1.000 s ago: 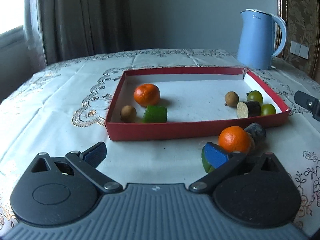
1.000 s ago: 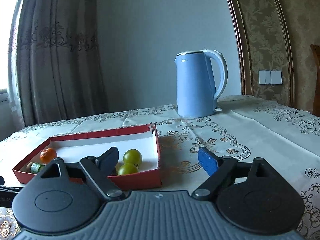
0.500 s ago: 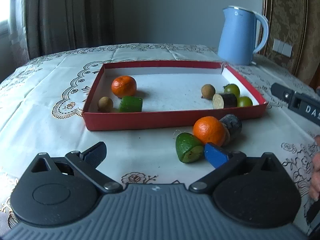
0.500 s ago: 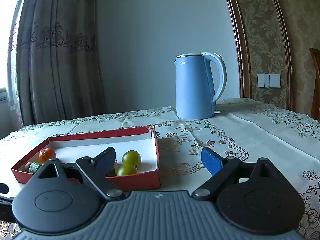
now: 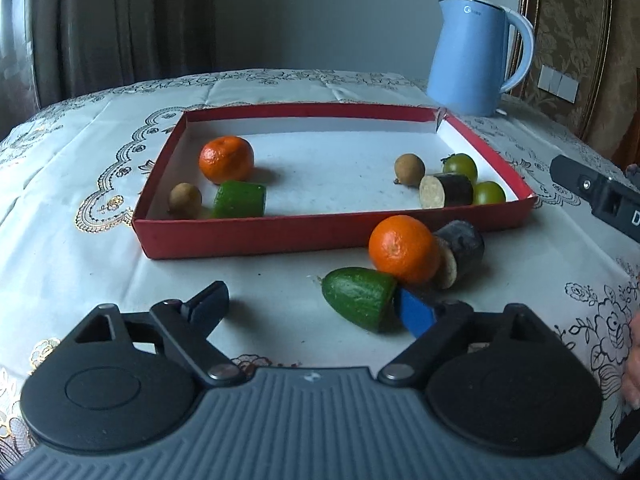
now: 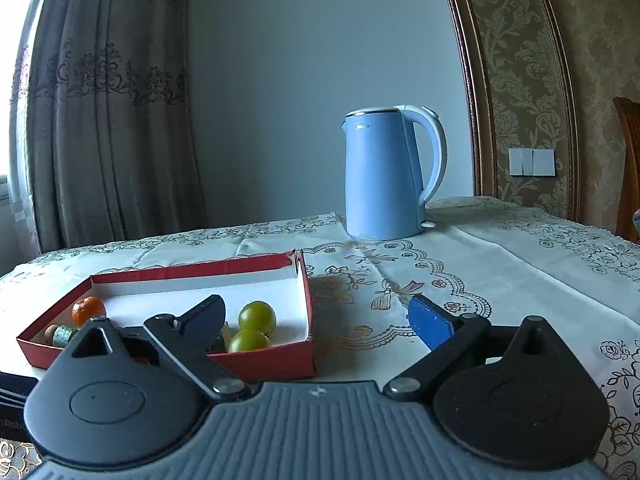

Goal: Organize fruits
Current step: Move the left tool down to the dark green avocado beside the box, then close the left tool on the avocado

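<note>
A red tray (image 5: 248, 236) holds an orange (image 5: 226, 159), a green cucumber piece (image 5: 239, 199), two brown longans, a dark cut piece (image 5: 447, 190) and two green tomatoes (image 5: 461, 167). On the cloth in front of the tray lie an orange (image 5: 403, 249), a green cucumber end (image 5: 359, 297) and a dark cut piece (image 5: 461, 249). My left gripper (image 5: 312, 305) is open and empty; its right fingertip sits beside the cucumber end. My right gripper (image 6: 320, 314) is open and empty, right of the tray (image 6: 262, 364).
A blue electric kettle (image 5: 476, 54) stands behind the tray's far right corner; it also shows in the right wrist view (image 6: 390, 174). The right gripper's body (image 5: 592, 194) shows at the right edge of the left wrist view. The tablecloth (image 5: 80, 264) is embroidered.
My left gripper has moved forward and slightly right, so the loose fruits sit closer. The cucumber end is now between the open fingers' right side. The right gripper barely moved.
</note>
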The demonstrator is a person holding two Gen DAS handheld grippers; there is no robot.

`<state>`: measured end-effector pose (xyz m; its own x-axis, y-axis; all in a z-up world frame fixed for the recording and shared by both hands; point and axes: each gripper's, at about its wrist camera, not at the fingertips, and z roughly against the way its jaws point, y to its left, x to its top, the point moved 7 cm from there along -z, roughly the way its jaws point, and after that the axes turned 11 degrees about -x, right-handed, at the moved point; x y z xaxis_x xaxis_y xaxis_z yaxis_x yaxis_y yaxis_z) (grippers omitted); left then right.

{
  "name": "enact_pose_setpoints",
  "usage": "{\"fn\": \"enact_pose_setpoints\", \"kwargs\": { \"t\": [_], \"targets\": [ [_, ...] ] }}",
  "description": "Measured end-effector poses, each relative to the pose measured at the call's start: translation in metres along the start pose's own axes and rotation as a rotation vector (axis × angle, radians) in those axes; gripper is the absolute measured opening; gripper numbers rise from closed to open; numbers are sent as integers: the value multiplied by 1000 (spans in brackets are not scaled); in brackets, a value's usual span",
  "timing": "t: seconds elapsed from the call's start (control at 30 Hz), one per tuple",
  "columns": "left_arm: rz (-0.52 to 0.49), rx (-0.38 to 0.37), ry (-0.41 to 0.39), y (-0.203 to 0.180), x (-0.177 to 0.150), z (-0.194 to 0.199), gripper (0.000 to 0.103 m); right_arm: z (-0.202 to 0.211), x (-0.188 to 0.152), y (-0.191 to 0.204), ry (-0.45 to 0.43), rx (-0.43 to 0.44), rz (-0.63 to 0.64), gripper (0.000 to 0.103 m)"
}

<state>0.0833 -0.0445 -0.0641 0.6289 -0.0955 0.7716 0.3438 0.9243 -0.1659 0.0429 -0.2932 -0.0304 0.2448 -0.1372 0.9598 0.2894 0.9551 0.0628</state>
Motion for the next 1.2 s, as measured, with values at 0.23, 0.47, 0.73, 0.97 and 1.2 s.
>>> {"fn": "enact_pose_setpoints", "kwargs": {
  "t": [0.23,0.47,0.73,0.97,1.2],
  "targets": [
    [-47,-64,0,-11,0,3,57,0,0,0,0,-3,-1,99],
    [-80,-106,-2,-19,-2,3,35,-1,-1,-2,2,-5,-5,99],
    [-96,-36,-27,-14,0,13,34,-1,-1,-1,5,-4,-3,99],
    [-72,12,-60,3,11,27,33,-2,0,0,5,-7,-2,99],
    [-40,31,-63,14,9,30,33,-3,-1,0,7,-6,-2,99]
  ]
}}
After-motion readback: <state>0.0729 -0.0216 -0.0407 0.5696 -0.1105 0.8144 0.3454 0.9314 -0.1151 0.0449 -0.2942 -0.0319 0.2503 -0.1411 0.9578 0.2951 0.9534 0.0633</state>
